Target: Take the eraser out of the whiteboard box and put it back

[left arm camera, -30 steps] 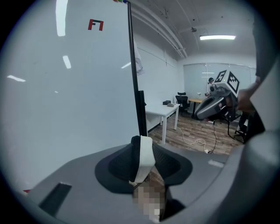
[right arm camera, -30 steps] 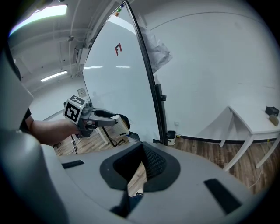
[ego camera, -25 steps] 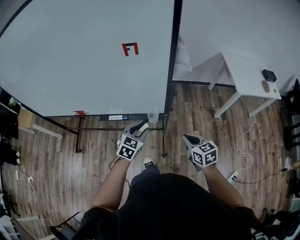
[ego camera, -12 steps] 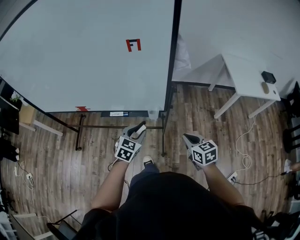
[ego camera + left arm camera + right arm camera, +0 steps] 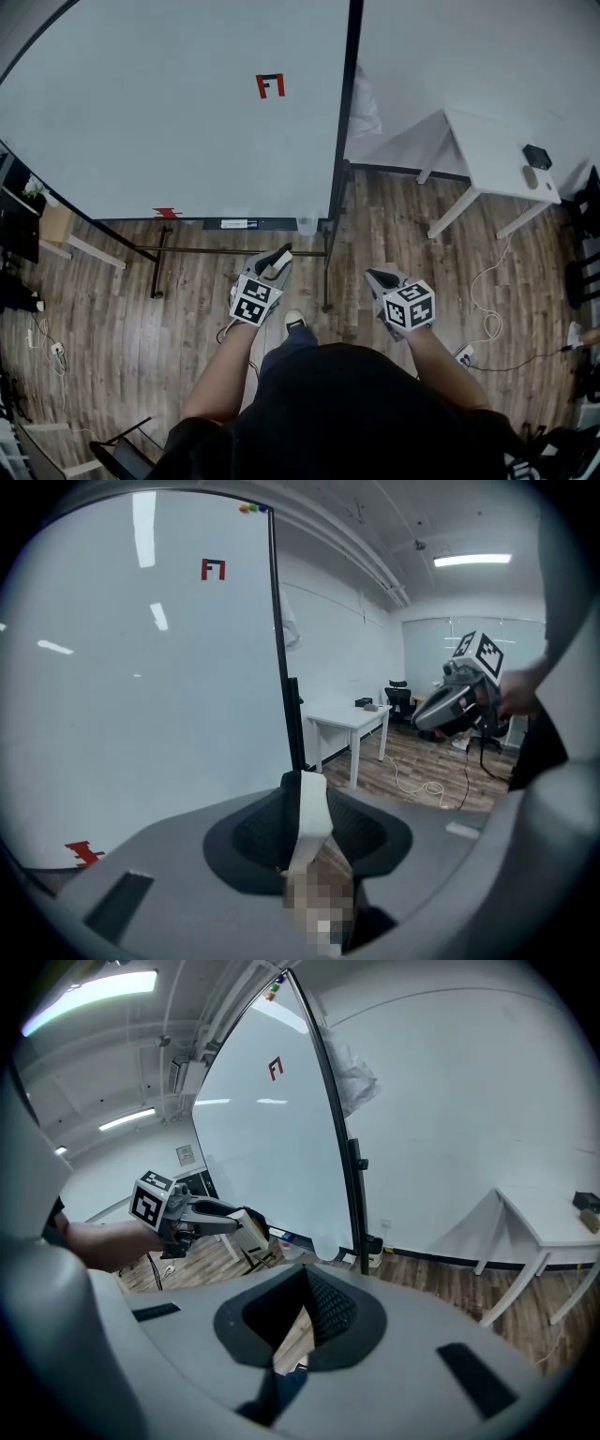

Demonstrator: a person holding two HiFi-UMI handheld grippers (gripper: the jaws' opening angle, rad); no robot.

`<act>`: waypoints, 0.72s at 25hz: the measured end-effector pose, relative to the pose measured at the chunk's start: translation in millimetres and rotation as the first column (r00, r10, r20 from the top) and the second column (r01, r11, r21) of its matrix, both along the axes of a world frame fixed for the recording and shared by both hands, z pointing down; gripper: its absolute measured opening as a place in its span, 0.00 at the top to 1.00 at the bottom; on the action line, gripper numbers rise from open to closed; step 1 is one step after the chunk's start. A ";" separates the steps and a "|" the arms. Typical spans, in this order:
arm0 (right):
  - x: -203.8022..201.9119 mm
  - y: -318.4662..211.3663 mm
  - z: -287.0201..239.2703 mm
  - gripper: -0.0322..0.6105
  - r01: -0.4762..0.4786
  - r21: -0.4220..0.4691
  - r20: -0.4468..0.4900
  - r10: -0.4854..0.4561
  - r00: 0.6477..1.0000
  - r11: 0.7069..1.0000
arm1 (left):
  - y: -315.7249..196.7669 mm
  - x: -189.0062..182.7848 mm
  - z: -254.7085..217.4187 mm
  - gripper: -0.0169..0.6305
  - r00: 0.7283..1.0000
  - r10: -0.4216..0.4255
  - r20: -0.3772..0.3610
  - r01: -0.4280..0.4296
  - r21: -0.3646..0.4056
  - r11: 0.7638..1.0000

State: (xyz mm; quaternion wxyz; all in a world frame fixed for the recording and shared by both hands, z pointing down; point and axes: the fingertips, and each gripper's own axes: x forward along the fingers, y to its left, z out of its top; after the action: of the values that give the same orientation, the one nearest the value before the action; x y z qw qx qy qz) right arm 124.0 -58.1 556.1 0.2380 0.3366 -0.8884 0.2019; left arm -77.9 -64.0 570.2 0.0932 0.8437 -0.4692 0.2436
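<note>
L tongs clamped on eraser | R tongs closed, empty | nxt: line eraser w/ whiteboard box, release only inside

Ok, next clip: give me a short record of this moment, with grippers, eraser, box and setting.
setting: whiteboard standing on wood floor; white table to its right
left gripper: shut on the eraser, held short of the board
right gripper: shut, empty
box: small pale container at the board's lower right corner, eraser not in it
stage: eraser out, not yet put back
</note>
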 end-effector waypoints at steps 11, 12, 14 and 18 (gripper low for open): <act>9.6 -2.7 6.0 0.96 -0.011 -0.018 0.000 0.011 1.000 1.000 | -1.2 -0.2 -6.3 0.75 1.000 -0.012 0.012 0.012 -0.006 1.000; 9.2 -4.7 6.6 0.96 -0.013 -0.020 0.002 0.013 1.000 1.000 | -2.5 -0.1 -6.4 0.75 1.000 -0.011 0.007 0.011 -0.010 1.000; 8.0 -8.0 7.1 0.96 -0.016 -0.020 0.005 0.016 1.000 1.000 | -6.3 1.1 -8.4 0.75 1.000 -0.006 -0.016 0.006 -0.001 1.000; 4.5 -11.6 9.3 0.96 -0.017 -0.019 0.000 0.017 1.000 1.000 | -13.1 1.0 -8.3 0.75 1.000 0.000 -0.024 0.001 0.001 1.000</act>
State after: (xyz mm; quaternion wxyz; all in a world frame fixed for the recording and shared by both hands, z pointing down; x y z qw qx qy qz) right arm 128.5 -69.7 565.4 0.2396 0.3419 -0.8835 0.2123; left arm -76.9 -77.1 561.8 0.0985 0.8464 -0.4683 0.2334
